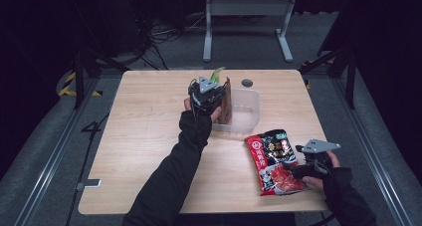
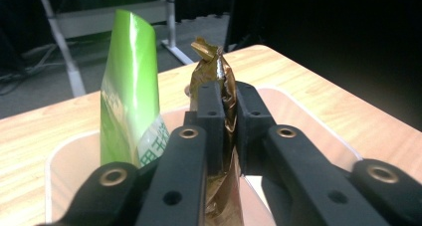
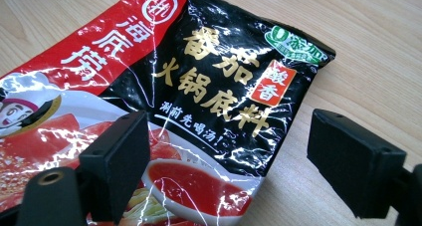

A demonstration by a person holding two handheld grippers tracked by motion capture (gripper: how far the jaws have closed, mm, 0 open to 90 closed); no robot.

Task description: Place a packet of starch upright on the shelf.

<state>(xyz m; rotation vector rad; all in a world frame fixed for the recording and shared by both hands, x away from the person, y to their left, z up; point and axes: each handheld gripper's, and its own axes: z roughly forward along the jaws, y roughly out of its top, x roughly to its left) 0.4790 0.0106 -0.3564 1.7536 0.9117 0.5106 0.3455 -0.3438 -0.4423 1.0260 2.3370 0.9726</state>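
Observation:
My left gripper (image 1: 215, 97) (image 2: 229, 121) is shut on the top edge of a brown foil packet (image 2: 219, 74) (image 1: 227, 101), held upright over the clear plastic bin (image 1: 249, 114) (image 2: 318, 131). A green packet (image 2: 130, 96) (image 1: 217, 74) stands in the bin beside it. A red and black soup-base packet (image 1: 272, 161) (image 3: 199, 86) lies flat on the table near the front right. My right gripper (image 1: 298, 169) (image 3: 229, 161) is open, its jaws low over that packet's corner, one over the packet and one over bare wood.
The wooden table (image 1: 149, 136) has a round cable hole (image 1: 247, 82) behind the bin. A white table frame (image 1: 246, 22) stands on the floor beyond, with cables (image 1: 159, 37) to its left. Metal rails (image 1: 45, 161) run along both sides.

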